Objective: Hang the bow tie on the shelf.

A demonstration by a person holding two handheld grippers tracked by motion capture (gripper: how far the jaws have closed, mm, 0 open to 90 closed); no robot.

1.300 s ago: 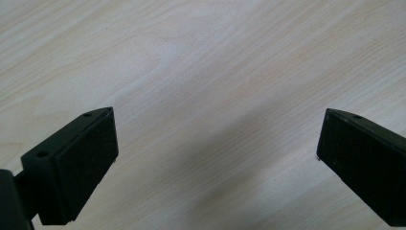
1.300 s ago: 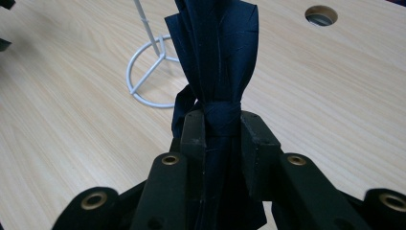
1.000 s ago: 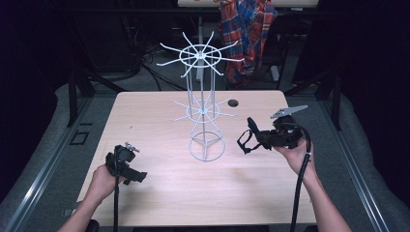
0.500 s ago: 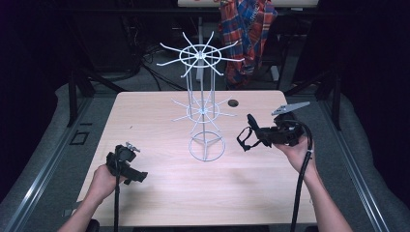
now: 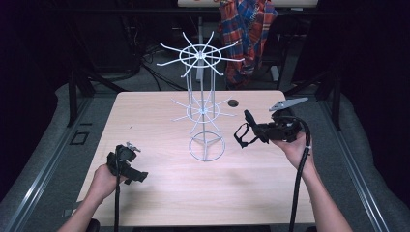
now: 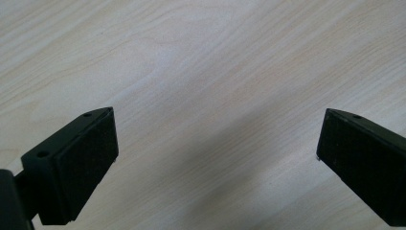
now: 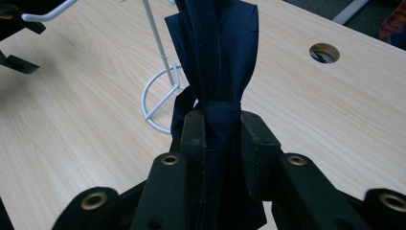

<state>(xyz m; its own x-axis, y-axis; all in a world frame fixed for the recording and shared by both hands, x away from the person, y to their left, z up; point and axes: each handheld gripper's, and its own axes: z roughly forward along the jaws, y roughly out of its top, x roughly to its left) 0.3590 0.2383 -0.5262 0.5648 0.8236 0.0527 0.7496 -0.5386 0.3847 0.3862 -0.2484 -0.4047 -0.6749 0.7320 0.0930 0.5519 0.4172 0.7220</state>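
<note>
Right tool (image 5: pixel 247 131) clamped on a bunched piece of dark blue cloth (image 7: pixel 215 57), held in the air just right of the white wire rack (image 5: pixel 205 108), the cloth sticking out past the jaws toward the rack's base ring and a loop of it hanging below. Left tool (image 5: pixel 138 175) resting low over the near left part of the wooden surface (image 5: pixel 159 193), well apart from the rack, jaws spread wide with bare wood between them. Farther back on the surface, right of the rack, a round hole (image 5: pixel 233 103).
</note>
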